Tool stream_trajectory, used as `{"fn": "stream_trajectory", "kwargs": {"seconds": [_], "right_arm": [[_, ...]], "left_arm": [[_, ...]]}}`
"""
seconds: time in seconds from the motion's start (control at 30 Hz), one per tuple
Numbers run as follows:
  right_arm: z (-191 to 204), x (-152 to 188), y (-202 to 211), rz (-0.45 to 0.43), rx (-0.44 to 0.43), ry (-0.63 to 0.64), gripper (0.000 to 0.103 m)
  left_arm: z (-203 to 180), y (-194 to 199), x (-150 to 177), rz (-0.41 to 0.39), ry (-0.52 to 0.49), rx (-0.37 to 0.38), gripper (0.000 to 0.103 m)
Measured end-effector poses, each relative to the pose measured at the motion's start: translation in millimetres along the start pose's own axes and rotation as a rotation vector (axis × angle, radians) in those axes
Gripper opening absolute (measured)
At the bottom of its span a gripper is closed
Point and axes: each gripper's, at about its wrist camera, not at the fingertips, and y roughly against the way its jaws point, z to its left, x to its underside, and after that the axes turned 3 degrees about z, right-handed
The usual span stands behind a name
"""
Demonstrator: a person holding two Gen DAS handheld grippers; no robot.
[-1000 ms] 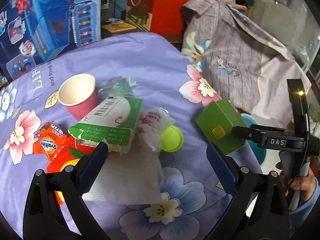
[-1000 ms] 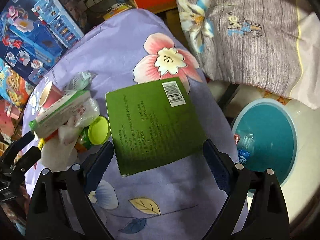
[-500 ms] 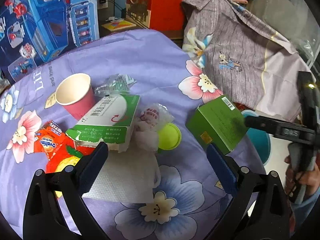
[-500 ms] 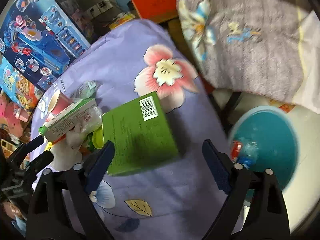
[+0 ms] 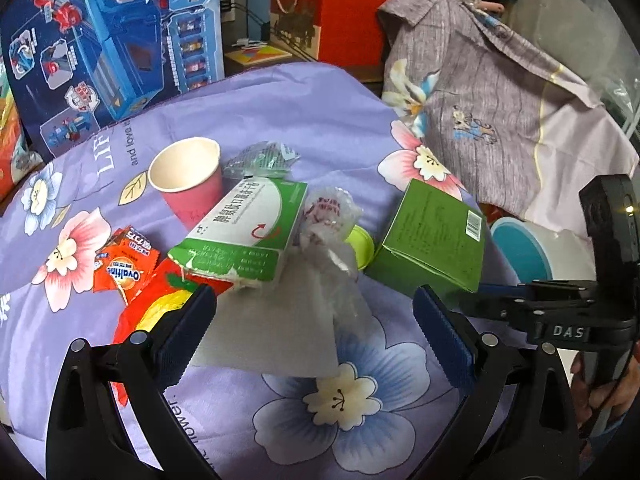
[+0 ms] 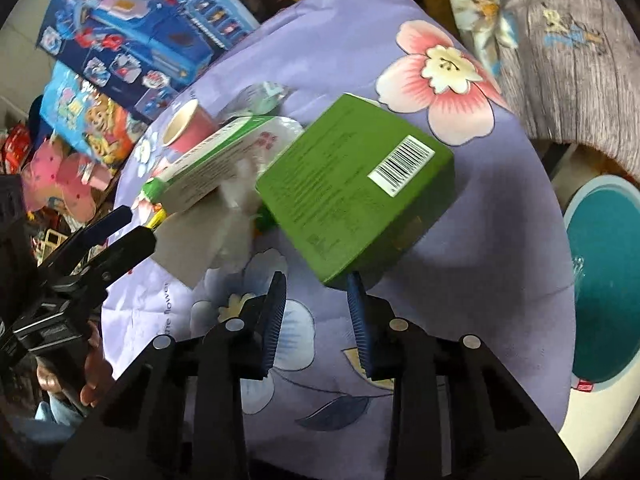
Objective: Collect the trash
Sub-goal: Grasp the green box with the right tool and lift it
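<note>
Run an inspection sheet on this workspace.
Surface: purple floral cloth, crowded.
Job's things: green box tilted, white-green carton, pink paper cup upright, Ovaltine sachet, plastic wrapper, yellow-green lid, white tissue; teal bin beside the table.
Clutter: nothing seen beyond the trash.
Grippers: left gripper wide open, above the tissue; right gripper narrowed at the green box's near corner, grip unclear.
Cables: black cable behind the table.
Surroundings: blue toy box, red bag, grey shirt.
</note>
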Motion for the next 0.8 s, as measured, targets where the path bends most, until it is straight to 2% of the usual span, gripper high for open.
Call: {"fn": "stream_trajectory", "kwargs": {"seconds": [0.07, 0.13, 0.17, 0.23, 0.33, 0.5, 0.57, 0.6, 0.67, 0.73, 0.8], "right_arm": [[-3.1, -5.5, 12.7, -0.045, 0.039, 0.0, 0.032], [-10.7, -13.8, 22.1, -0.075, 0.068, -0.01, 0.047], [-13.8, -18.9, 25.8, -0.091, 0.076, -0.009, 0.05], [-17.7, -34.3, 27.2, -0.108, 0.1, 0.025, 0.06], [-24.2, -56.9, 15.9, -0.09, 0.103, 0.072, 0.063], [-27.2, -78.7, -24.3, 0.019, 0.034, 0.104, 0.063], [-19.6, -73.9, -32.5, 0.062, -0.057, 0.1, 0.063], [-13.7, -70.0, -32.9, 0.067, -0.076, 0.117, 0.063], [-2.1, -60.1, -30.6, 0.078, -0.126, 0.132, 0.057], [4.3, -55.3, -31.0, 0.099, -0.165, 0.127, 0.037], [12.8, -51.7, -34.4, 0.123, -0.185, 0.134, 0.035]], "left_arm": [[3.1, 2.0, 1.1, -0.003, 0.007, 0.002, 0.099], [6.6, 3.3, 0.7, -0.008, 0.017, 0.002, 0.099], [8.5, 3.9, 0.3, -0.013, 0.022, 0.003, 0.099], [14.4, 4.2, -1.8, -0.023, 0.038, -0.003, 0.099], [27.7, 3.1, -4.0, -0.033, 0.076, -0.029, 0.099], [52.0, -1.4, -6.3, -0.015, 0.132, -0.072, 0.099], [57.6, -3.6, -3.3, -0.002, 0.136, -0.083, 0.099], [59.8, -4.8, -1.6, 0.003, 0.136, -0.087, 0.099], [66.9, -7.8, 3.8, 0.015, 0.136, -0.098, 0.099], [75.7, -9.9, 6.0, 0.025, 0.151, -0.096, 0.099], [81.7, -11.3, 5.9, 0.036, 0.161, -0.069, 0.099]]}}
